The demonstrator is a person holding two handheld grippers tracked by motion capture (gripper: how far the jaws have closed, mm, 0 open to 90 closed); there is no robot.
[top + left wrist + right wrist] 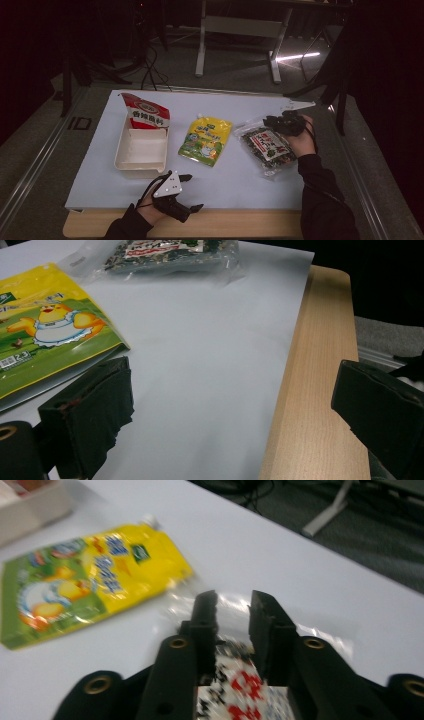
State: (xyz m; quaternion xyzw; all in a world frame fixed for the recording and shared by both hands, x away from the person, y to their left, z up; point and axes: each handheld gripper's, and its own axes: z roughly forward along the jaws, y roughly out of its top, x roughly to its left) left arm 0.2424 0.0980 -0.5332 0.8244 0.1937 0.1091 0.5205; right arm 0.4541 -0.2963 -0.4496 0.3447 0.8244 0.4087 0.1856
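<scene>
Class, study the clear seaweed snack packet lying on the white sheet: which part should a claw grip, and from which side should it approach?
Grip the seaweed snack packet by its flat, clear sealed edge at the far end, coming from above and beyond that end, probably. The packet lies flat, so only the thin seam offers a pinchable lip. The right claw already straddles that seam there, its jaws narrow but not visibly pressing.

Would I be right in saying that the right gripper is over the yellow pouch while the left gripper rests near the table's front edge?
Not quite: the right gripper is over the clear seaweed packet, not the yellow pouch, as the high view shows. The left gripper does rest near the table's front edge.
</scene>
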